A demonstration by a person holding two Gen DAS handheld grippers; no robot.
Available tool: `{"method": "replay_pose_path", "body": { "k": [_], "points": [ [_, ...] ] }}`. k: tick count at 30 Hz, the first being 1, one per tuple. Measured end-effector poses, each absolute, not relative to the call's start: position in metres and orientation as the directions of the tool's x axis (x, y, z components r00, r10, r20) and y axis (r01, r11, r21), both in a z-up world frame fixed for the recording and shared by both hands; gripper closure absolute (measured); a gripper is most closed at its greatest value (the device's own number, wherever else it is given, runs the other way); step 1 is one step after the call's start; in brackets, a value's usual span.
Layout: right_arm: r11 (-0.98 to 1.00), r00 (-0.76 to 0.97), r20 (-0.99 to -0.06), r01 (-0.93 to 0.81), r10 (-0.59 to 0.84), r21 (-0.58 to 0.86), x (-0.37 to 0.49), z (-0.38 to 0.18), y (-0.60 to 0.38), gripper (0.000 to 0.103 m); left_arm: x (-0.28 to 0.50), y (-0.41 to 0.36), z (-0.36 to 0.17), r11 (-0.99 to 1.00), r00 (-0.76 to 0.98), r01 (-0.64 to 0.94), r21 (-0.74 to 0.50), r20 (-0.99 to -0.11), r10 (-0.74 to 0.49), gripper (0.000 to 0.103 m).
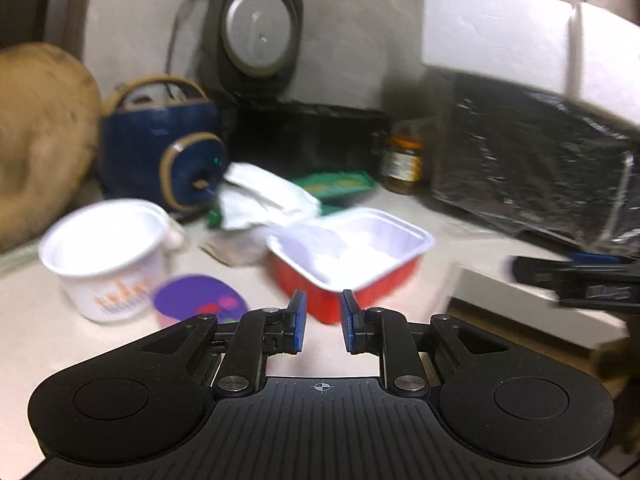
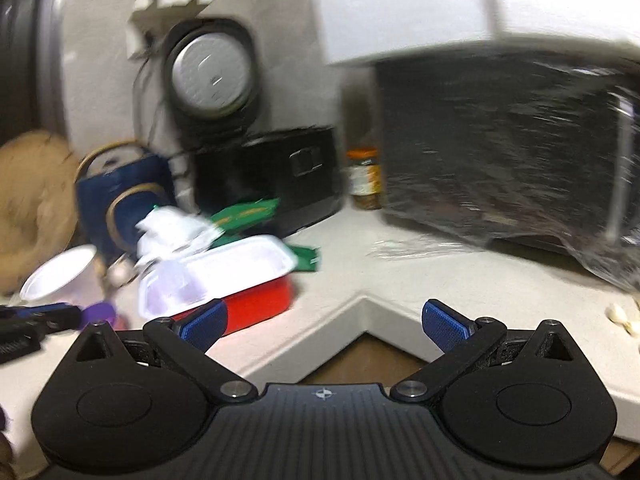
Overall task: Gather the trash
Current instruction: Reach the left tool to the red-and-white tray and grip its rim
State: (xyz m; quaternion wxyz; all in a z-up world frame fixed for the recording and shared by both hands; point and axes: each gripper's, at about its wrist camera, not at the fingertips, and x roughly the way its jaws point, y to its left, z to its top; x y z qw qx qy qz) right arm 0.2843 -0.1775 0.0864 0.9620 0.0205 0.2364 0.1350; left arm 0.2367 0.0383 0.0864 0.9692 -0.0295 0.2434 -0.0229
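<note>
The trash is not yet collected, as far as the pictures show. A red rectangular plastic tray with white inside (image 1: 352, 256) lies in the middle of the pale worktop (image 1: 460, 220), with crumpled white paper (image 1: 264, 196) touching its far left rim. Left of the tray stands a white round plastic cup (image 1: 106, 256), and a purple round foil lid (image 1: 196, 300) lies just beside the cup, on the near side. A green flat wrapper (image 1: 336, 184) lies behind the paper.

The left gripper (image 1: 323, 322) hangs near the tray; its jaws are only a little apart and nothing is between them. The right gripper (image 2: 324, 322) has its jaws spread wide and empty, above the inner corner of the worktop edge. So I judge that every piece remains to be picked.

At the far side stand a dark blue bag (image 1: 160, 148), a black box (image 1: 308, 140), a glass jar with orange lid (image 1: 402, 164) and a black appliance wrapped in film (image 1: 532, 164), against a light wall.
</note>
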Motion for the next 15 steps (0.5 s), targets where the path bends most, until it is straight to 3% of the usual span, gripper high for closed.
{"method": "replay_pose_path", "body": {
  "k": [5, 10, 13, 15],
  "points": [
    [0.941, 0.862, -0.411, -0.338, 0.297, -0.028, 0.271, 0.105, -0.138, 0.0, 0.226, 0.045, 0.101, 0.989, 0.861, 0.097, -0.114, -0.488, -0.14, 0.082],
    [0.915, 0.898, -0.212, -0.401, 0.386, -0.033, 0.268, 0.131, -0.134, 0.0, 0.227, 0.068, 0.122, 0.974, 0.821, 0.129, -0.187, -0.531, -0.211, 0.082],
    [0.885, 0.811, -0.423, -0.463, 0.404, -0.042, 0.291, 0.12, -0.117, 0.0, 0.22, 0.095, 0.134, 0.967, 0.803, 0.11, -0.228, -0.554, -0.222, 0.082],
    [0.882, 0.794, -0.431, -0.471, 0.429, 0.011, 0.295, 0.115, -0.119, 0.0, 0.208, 0.113, 0.141, 0.969, 0.823, 0.088, -0.23, -0.532, -0.201, 0.082]
  ]
}}
